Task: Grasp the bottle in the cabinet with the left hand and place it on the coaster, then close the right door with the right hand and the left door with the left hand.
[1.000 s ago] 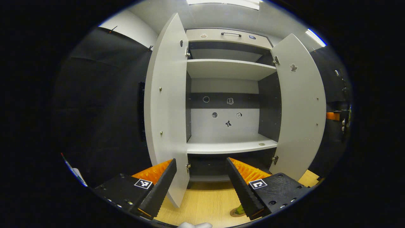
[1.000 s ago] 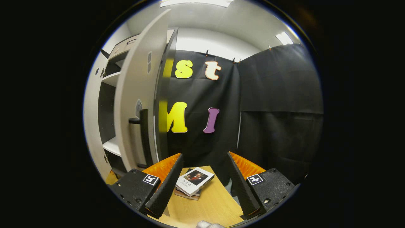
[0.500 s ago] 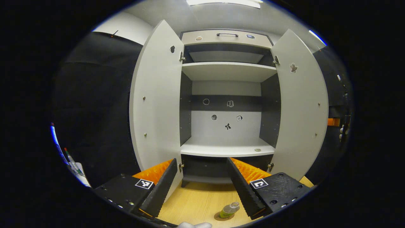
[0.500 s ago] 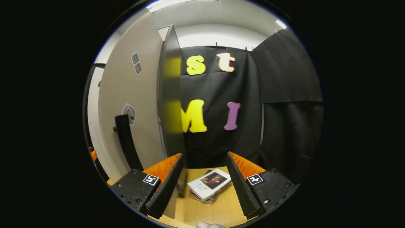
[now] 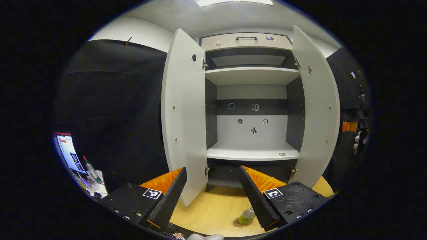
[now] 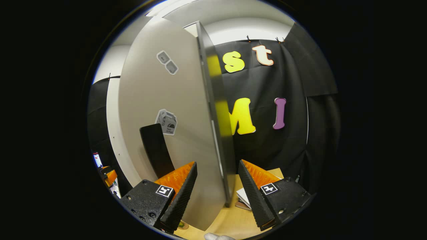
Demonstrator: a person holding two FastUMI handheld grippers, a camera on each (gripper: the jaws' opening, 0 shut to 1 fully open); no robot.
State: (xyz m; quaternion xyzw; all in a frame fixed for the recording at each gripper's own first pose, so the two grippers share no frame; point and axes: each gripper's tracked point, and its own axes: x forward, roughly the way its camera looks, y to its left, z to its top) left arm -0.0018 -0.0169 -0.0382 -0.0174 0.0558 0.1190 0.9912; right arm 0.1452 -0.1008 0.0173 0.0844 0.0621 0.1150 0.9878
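Observation:
The white cabinet [image 5: 252,151] stands with both doors open and bare shelves. A small clear bottle [image 5: 247,214] with a green label stands on the round coaster [image 5: 241,223] on the wooden table, just left of my right-hand finger. My left gripper [image 5: 211,170] is open and holds nothing, back from the cabinet, with the left door [image 5: 183,126] ahead. My right gripper [image 6: 217,163] is open close to the right door [image 6: 173,110]; the door's free edge [image 6: 217,133] runs down between its fingers. I cannot tell whether they touch. A black handle [image 6: 155,148] sits on that door's outer face.
Books [image 6: 243,196] lie on the table behind the right door. A screen and a bottle [image 5: 90,166] stand at the far left. A hand with the other gripper [image 5: 352,128] shows beyond the right door. My left gripper [image 6: 108,175] appears small at the left.
My right gripper has moved in on the right door, whose edge now lies between its fingers. My left gripper has drawn back and turned left; the bottle on the coaster came into view.

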